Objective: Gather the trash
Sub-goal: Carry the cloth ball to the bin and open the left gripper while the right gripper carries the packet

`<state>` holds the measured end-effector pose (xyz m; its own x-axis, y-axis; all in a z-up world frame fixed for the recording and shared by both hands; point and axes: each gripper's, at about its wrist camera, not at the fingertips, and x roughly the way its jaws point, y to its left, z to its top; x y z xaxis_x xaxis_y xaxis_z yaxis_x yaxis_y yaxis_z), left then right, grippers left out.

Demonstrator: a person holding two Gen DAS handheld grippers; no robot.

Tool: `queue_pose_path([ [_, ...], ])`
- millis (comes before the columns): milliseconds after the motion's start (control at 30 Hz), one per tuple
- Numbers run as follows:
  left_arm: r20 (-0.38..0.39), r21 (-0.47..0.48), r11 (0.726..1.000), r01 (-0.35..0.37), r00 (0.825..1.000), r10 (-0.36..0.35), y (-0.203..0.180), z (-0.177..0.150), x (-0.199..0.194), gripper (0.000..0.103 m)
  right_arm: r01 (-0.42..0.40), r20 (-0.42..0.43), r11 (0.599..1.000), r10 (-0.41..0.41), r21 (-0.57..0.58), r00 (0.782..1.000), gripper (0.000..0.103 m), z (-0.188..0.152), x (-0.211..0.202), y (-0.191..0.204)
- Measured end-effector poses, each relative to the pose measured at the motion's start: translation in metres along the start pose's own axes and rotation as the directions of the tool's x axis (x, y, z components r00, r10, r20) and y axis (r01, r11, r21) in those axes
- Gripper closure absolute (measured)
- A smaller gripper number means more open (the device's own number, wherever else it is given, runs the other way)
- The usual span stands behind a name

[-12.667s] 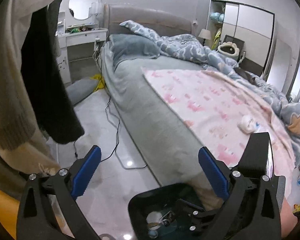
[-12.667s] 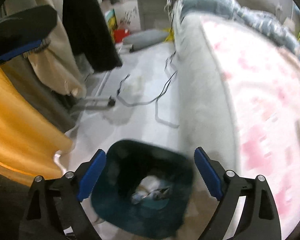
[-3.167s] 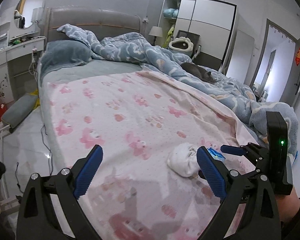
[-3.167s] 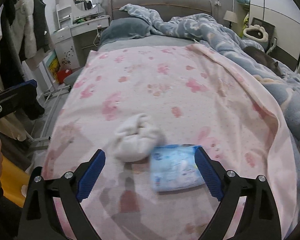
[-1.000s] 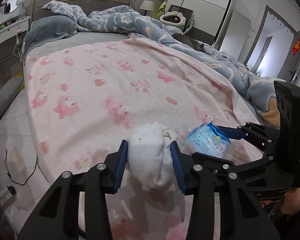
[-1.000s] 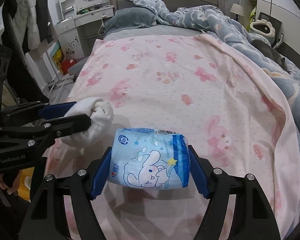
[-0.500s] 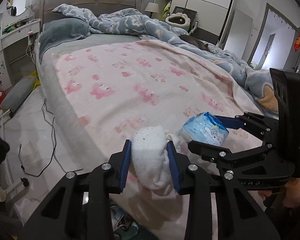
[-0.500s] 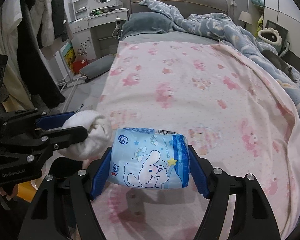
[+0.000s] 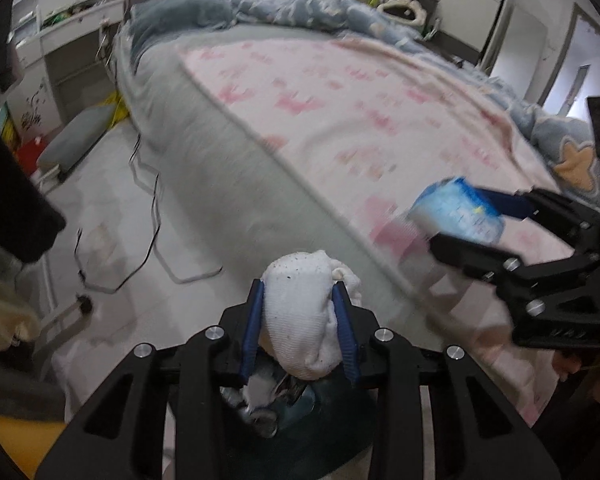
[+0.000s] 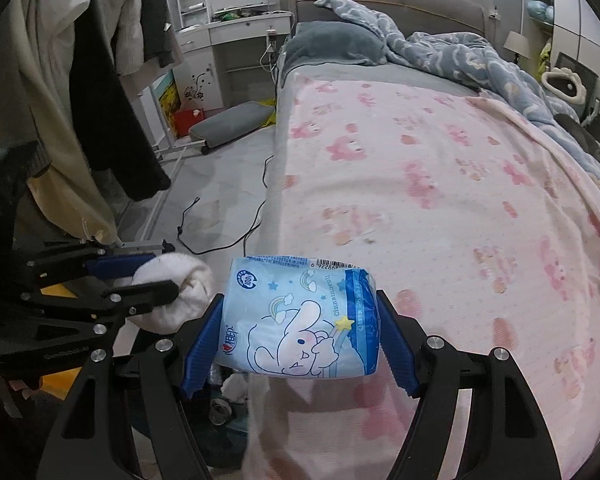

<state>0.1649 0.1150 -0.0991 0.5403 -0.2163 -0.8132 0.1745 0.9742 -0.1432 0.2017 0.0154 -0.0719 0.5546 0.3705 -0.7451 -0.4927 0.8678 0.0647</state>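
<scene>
My left gripper [image 9: 300, 320] is shut on a balled white sock [image 9: 302, 316] and holds it over the dark trash bin [image 9: 332, 428] on the floor by the bed. The bin holds several bits of trash. My right gripper [image 10: 300, 320] is shut on a blue tissue pack [image 10: 300, 320] with a cartoon rabbit, held over the bed's near corner. The pack also shows in the left wrist view [image 9: 456, 216], and the sock in the right wrist view [image 10: 171, 296]. The bin's contents [image 10: 227, 392] show below the right gripper's left finger.
The bed with a pink blanket [image 10: 440, 200] fills the right. Cables [image 9: 139, 248] lie on the grey floor. Clothes hang on a rack [image 10: 99, 100] at the left. A grey cushion [image 10: 227, 124] and a white dresser [image 10: 227, 40] stand beyond.
Both grippers have moved left off the bed, still holding the sock and the pack. The sock now hangs over the trash bin, and the pack is near the bed's edge.
</scene>
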Motion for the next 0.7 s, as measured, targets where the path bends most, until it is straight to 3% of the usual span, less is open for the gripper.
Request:
queue_pose_path([
  [267, -0.134, -0.036, 0.999, -0.002, 0.991, -0.002, 0.029, -0.044, 0.016, 0.066, -0.026, -0.012, 0.999, 0.025, -0.019, 1.0, 0.03, -0.005, 0.006, 0.032],
  [700, -0.334, -0.118, 0.993, 0.005, 0.942, -0.044, 0.064, -0.103, 0.048, 0.065, -0.052, -0.032, 0.998, 0.051, -0.039, 0.998, 0.03, -0.012, 0.014, 0.07],
])
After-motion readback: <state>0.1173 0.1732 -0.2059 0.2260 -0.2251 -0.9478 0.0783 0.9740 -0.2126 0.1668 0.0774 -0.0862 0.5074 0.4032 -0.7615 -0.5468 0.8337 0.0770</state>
